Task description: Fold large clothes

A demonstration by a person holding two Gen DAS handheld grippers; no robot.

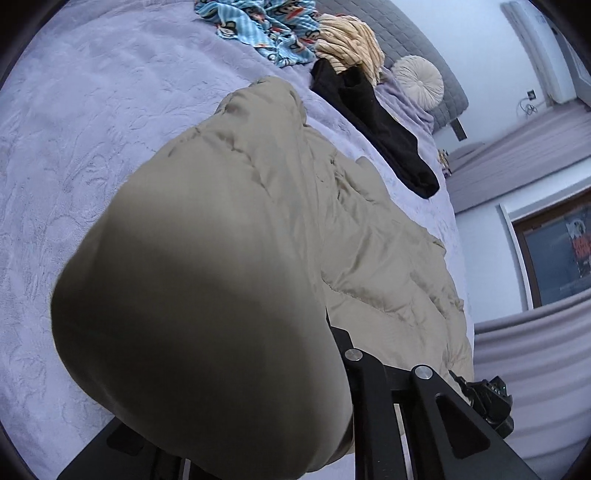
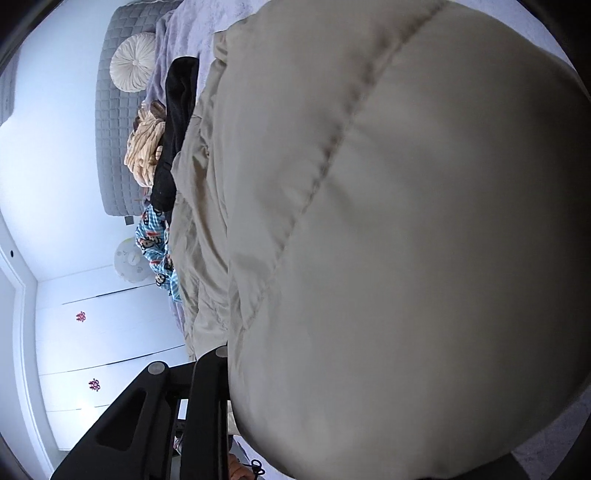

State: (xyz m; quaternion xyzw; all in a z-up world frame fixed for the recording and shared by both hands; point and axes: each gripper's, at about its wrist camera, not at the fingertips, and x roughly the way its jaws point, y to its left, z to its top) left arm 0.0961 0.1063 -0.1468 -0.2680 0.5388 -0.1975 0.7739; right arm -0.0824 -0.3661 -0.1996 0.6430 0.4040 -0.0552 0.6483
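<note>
A beige quilted puffer coat [image 1: 280, 206] lies across the lavender bed cover [image 1: 74, 147]. A bulge of it fills the left wrist view's foreground and hides the fingertips of my left gripper [image 1: 325, 369], which is shut on the coat. In the right wrist view the same coat [image 2: 406, 221] fills most of the frame. My right gripper [image 2: 229, 387] is shut on the coat, its tips buried in the fabric.
A black garment [image 1: 380, 125], a tan striped garment [image 1: 351, 40] and a blue cartoon-print garment [image 1: 266, 26] lie at the head of the bed. A round cream cushion [image 1: 419, 79] leans on the grey headboard [image 2: 114, 110]. White wardrobe doors [image 2: 103, 332] stand beside the bed.
</note>
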